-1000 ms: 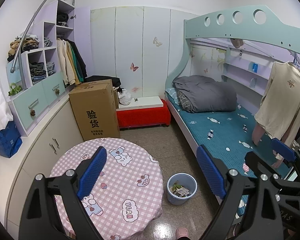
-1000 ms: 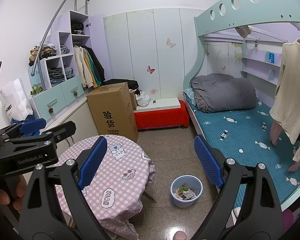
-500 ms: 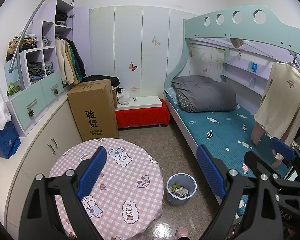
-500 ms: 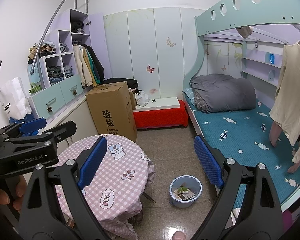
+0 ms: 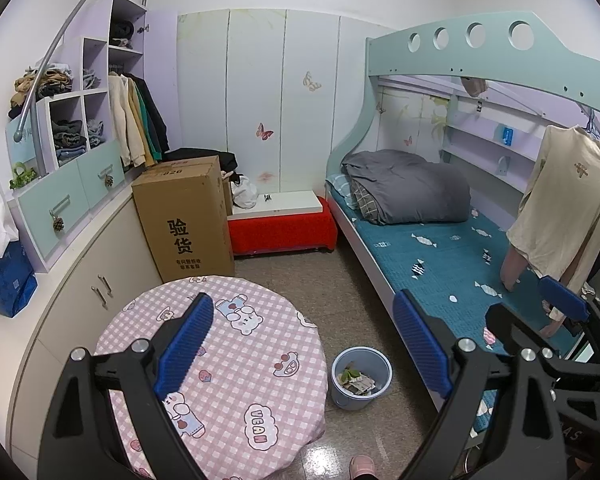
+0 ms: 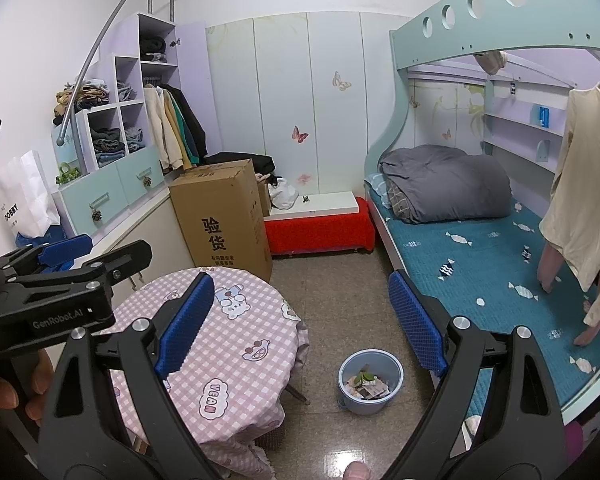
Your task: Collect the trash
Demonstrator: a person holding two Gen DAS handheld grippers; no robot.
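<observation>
A light blue trash bin (image 5: 361,377) stands on the floor between the round table and the bed, with paper scraps and green bits inside; it also shows in the right wrist view (image 6: 370,381). My left gripper (image 5: 304,344) is open and empty, held high above the table and bin. My right gripper (image 6: 302,320) is open and empty at a similar height. The left gripper's body appears at the left of the right wrist view (image 6: 60,284); the right gripper's body appears at the right of the left wrist view (image 5: 556,336).
A round table with a pink checked cloth (image 5: 236,364) is at lower left. A tall cardboard box (image 5: 186,220), a red bench (image 5: 282,226), cabinets (image 5: 80,280) on the left, and a bunk bed (image 5: 440,256) with a grey duvet on the right surround the tiled floor.
Both views have shifted only slightly; the grippers stay open and nothing in the room has moved.
</observation>
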